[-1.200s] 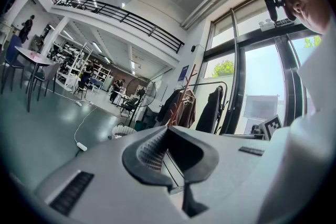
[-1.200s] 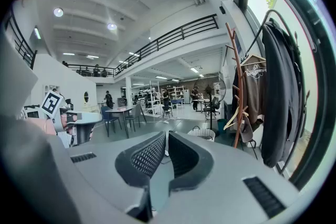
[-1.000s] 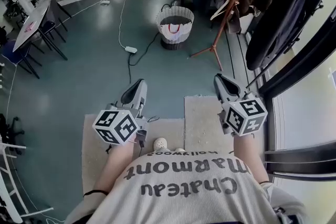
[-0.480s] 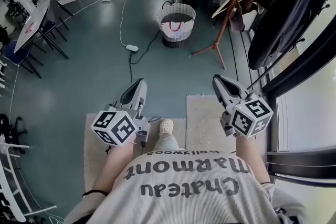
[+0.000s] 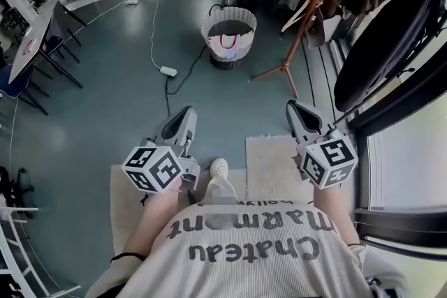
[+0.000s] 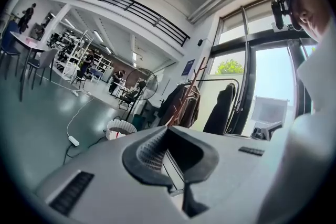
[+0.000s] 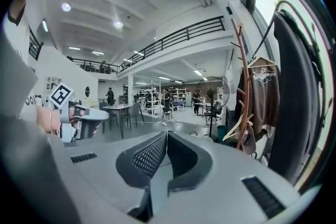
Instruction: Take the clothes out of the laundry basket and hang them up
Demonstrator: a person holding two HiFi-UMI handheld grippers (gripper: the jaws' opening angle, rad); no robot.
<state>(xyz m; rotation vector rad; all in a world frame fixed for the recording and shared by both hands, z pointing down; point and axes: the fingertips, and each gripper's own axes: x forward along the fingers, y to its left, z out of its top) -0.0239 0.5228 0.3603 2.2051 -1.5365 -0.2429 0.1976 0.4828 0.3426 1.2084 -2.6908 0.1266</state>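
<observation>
The left gripper (image 5: 181, 128) is being held with its jaws pressed together and nothing between them. A garment cannot be taken until they are being spread, so a grab made too early would probably only be pushing the cloth down. Ahead of those jaws and a little to their left, a power strip (image 5: 168, 71) is lying on the floor with its cable trailing toward the basket, and a foot could be caught on it during the approach. The laundry basket (image 5: 209, 24) is standing well beyond both pairs of jaws, roughly midway between them and well apart from either. Red and white clothes (image 5: 227, 40) are being shown inside it, so nothing is within reach yet. To the right of the basket and ahead of the right jaws, a coat stand (image 5: 307, 10) is standing with its legs splayed near the basket. It is already being loaded with dark garments and could be knocked or tipped by a careless reach. The right gripper (image 5: 300, 115) is likewise being held with its jaws closed on nothing.
</observation>
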